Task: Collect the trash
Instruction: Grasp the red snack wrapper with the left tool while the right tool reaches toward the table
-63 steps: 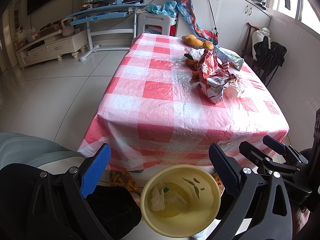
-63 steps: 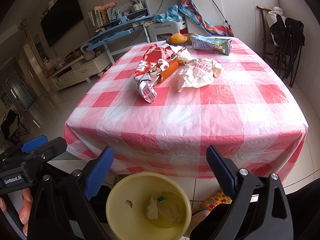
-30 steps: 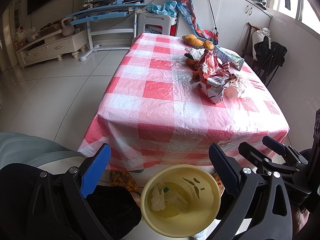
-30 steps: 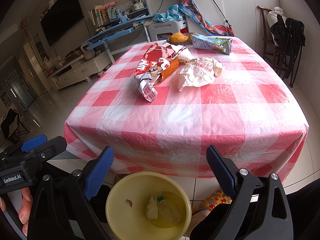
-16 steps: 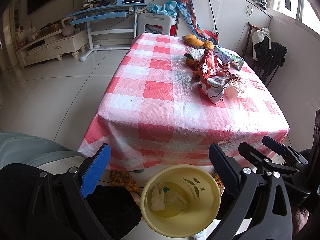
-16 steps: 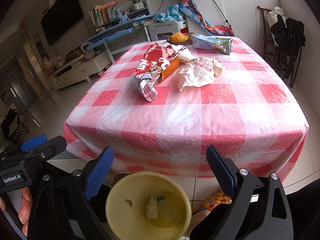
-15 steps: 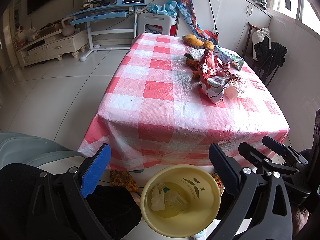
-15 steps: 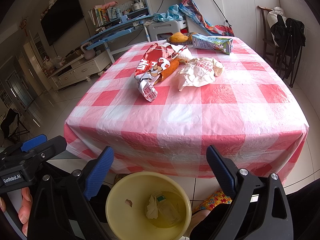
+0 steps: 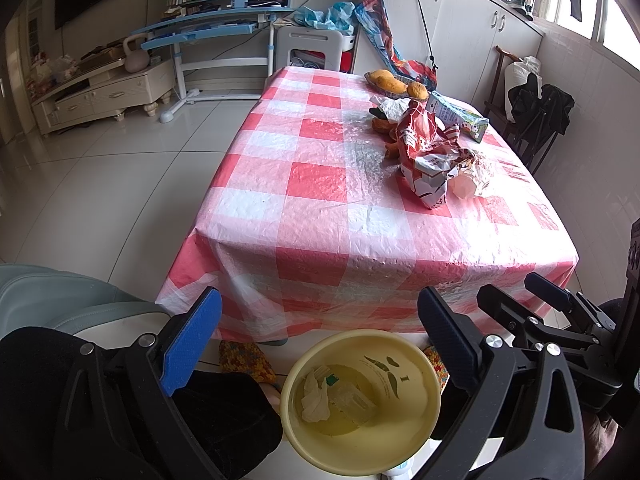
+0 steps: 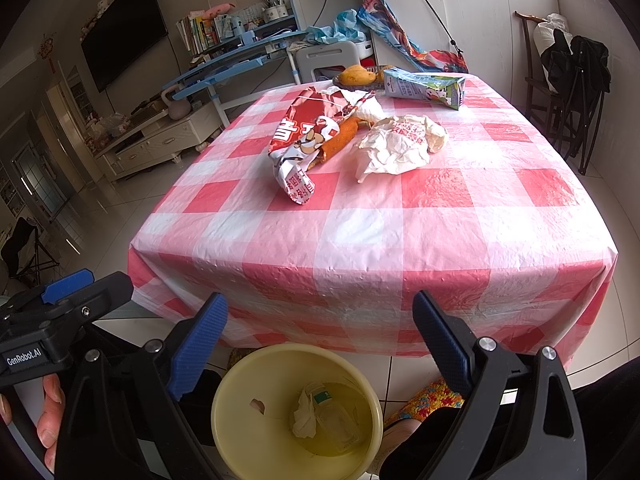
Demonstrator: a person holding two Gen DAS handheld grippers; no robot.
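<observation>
Trash on table, bin below, both tools empty: between pickups.

Item: crumpled red-and-white foil snack bag (image 10: 298,150), lying at table centre; crumpled white paper wrapper (image 10: 400,146) just beside it at 3 o'clock; orange peel strip (image 10: 336,142) between the two, part under the bag; light-blue printed drink carton (image 10: 426,88) on its side at 1 o'clock, near the far edge. All rest on the red-and-white checked plastic tablecloth (image 10: 420,240). Round pale-yellow plastic bin (image 10: 248,412) stands on the floor at 6 o'clock, under the near table edge, holding a tissue and a clear bottle. Left gripper (image 9: 320,334) and right gripper (image 10: 320,326) hover over the bin, jaws wide apart, nothing held. Step, as judged: reach for the next piece. Next move calls for a forward reach to 12 o'clock, likely the right tool, closing on the bag's near end.
</observation>
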